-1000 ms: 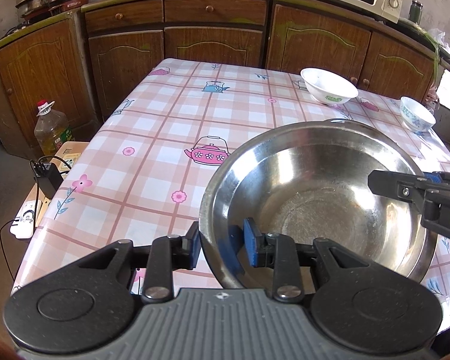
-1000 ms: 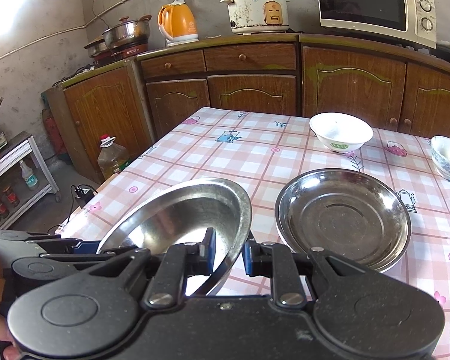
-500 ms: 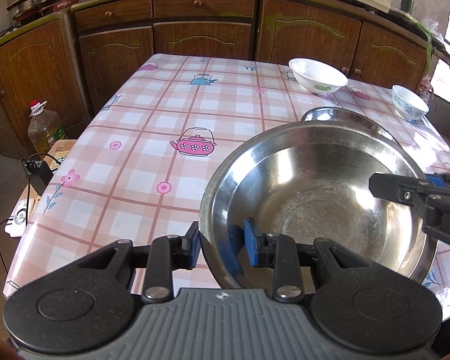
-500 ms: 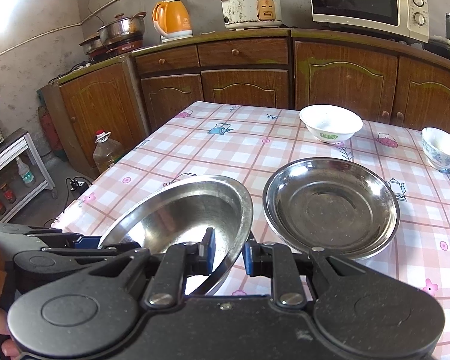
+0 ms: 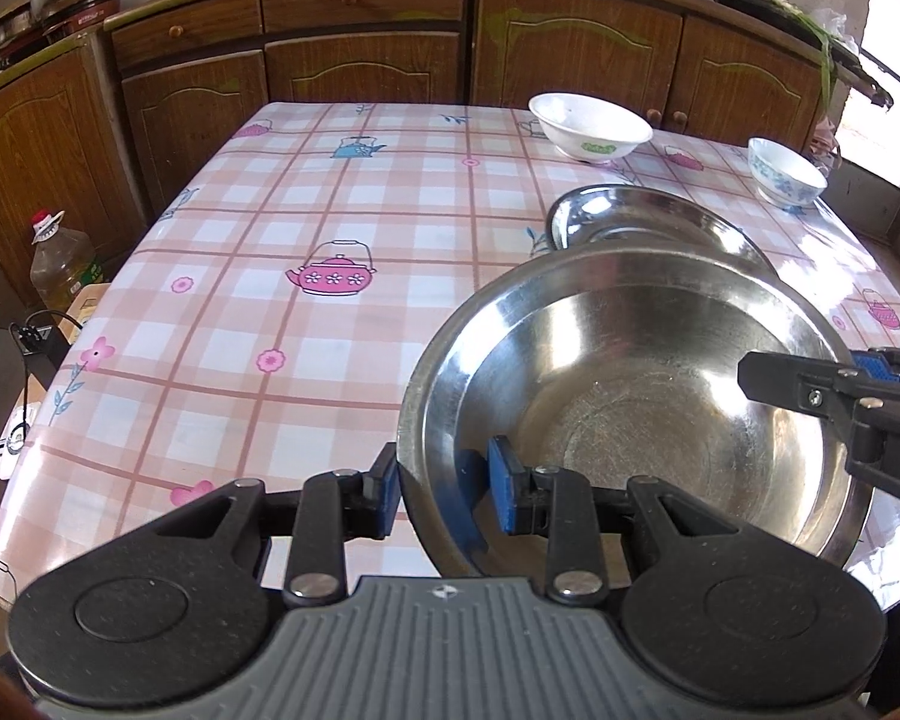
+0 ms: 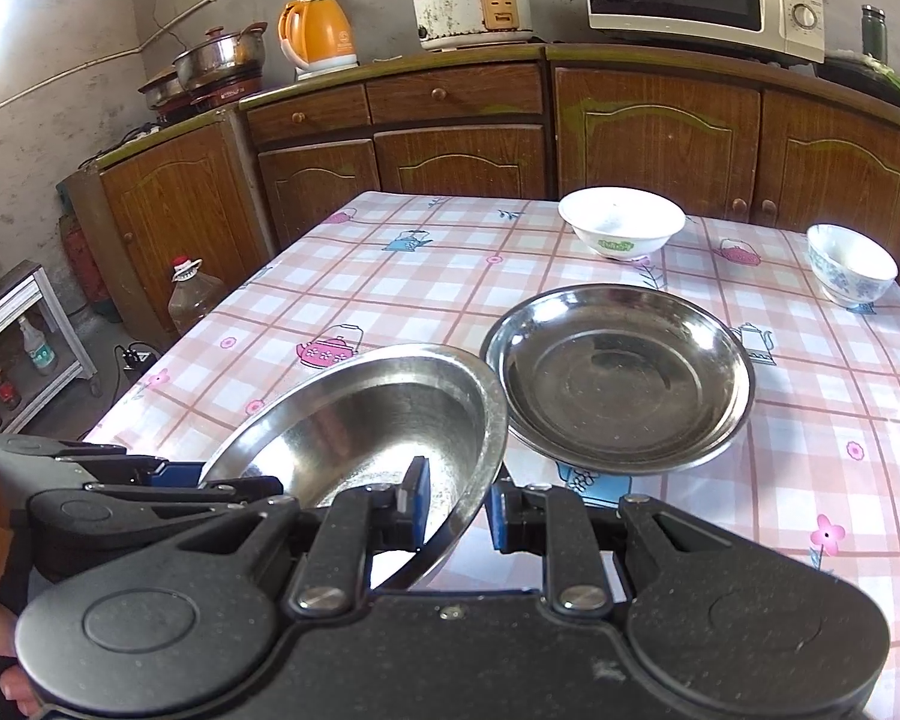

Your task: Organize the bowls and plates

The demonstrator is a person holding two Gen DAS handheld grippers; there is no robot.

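We hold one stainless steel basin (image 5: 630,396) with both tongs, raised and tilted over the near part of the bench (image 5: 306,228). The left tongs (image 5: 444,480) are clenched on its near rim, one pad outside the wall and one inside. The right tongs (image 6: 453,504) are clenched on the rim at the opposite side. Just beyond the basin, a steel plate (image 6: 618,384) rests on the checked tablecloth, its near rim overlapped by the basin's edge in the right wrist view. A white bowl (image 6: 621,228) stands by the far edge, and a blue-patterned bowl (image 6: 849,267) stands near the far right corner.
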